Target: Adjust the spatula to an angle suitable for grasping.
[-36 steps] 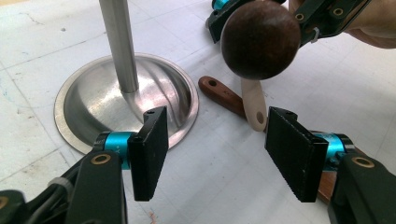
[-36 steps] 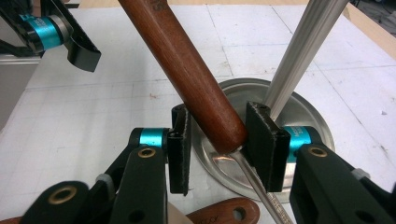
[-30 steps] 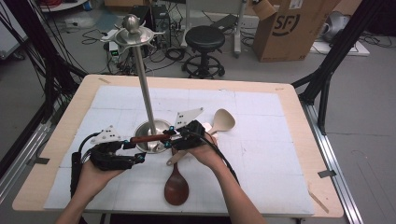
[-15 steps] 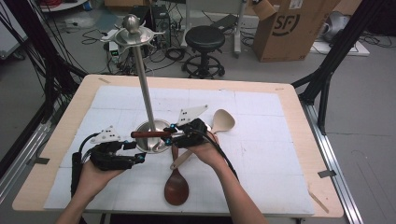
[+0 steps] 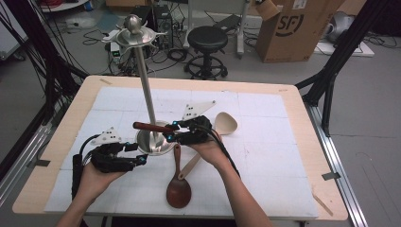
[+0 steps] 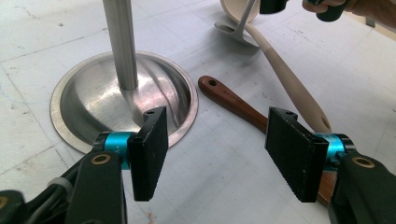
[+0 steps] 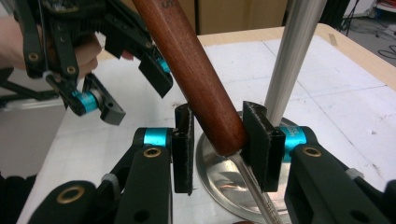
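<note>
Here, right hand-held gripper (image 5: 171, 132) around wooden handle (image 5: 150, 127)

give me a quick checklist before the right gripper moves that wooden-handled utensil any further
1. Right gripper shut on the wooden-handled utensil: ok, both pads touch the handle.
2. Grip position: not ok, the pads hold the very end of the wood, where the metal shank begins.
3. Clearance from the stand pole: not ok, the handle passes close beside it.
4. Left gripper free: ok, jaws open with nothing between them.
5. Dark wooden spoon and pale spoon out of the way: ok, both lie flat on the table.
6. Utensil's working end: cannot tell, hidden.
</note>
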{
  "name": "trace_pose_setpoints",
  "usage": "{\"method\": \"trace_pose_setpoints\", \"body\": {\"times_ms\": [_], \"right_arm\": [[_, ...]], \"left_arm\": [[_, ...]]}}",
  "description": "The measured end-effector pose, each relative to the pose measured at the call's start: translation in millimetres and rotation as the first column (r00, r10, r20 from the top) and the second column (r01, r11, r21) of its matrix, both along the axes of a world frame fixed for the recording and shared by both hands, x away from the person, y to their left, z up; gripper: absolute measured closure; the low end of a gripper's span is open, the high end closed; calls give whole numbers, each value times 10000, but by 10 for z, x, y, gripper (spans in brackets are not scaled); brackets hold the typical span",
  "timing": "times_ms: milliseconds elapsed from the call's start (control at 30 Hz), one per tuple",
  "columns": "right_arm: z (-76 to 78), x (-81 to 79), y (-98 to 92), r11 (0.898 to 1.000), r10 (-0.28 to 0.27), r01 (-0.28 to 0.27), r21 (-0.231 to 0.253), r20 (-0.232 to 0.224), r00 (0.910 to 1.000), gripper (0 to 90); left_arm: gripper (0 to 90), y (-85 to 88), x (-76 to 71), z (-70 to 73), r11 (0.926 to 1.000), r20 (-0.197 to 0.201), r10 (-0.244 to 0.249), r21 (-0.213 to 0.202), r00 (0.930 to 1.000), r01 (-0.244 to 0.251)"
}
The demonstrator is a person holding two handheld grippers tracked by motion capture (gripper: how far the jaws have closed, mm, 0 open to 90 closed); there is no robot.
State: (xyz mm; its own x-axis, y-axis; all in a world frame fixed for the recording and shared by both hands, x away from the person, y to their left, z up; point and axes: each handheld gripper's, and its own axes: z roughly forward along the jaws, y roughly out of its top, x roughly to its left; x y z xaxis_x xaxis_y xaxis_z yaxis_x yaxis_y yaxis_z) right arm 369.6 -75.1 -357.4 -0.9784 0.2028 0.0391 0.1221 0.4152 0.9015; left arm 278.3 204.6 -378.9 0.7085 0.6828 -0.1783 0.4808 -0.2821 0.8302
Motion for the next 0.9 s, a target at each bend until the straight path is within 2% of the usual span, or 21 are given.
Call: {"method": "trace_pose_setpoints", "body": {"times_ms": [300,400,433,533,700,867,900], "right_arm": [[119,40,-27,9986,-303,313,425,-245,9992,662],[180,53,-31,9964,-302,328,783,-349,9989,667],[197,60,-32,9950,-310,335,937,-284,9991,670],[230,67,-35,9943,-387,408,984,-226,9990,672],[337,79,-95,9867,-589,657,1489,-496,9970,695],[402,87,-131,9842,-745,802,1579,-418,9963,709],[423,87,-154,9808,-816,883,1739,-453,9956,716]], "left_arm": [[399,8,4,2,10000,11,-1,0,10000,1],[400,12,5,3,10000,11,1,-17,10000,-1],[400,12,5,3,10000,11,1,-17,10000,-1],[400,11,3,4,10000,15,-5,-37,10000,5],[400,16,5,6,10000,26,-20,-44,10000,20],[401,11,3,6,10000,45,15,-58,10000,-15],[402,12,3,7,10000,56,11,-51,10000,-11]]}}
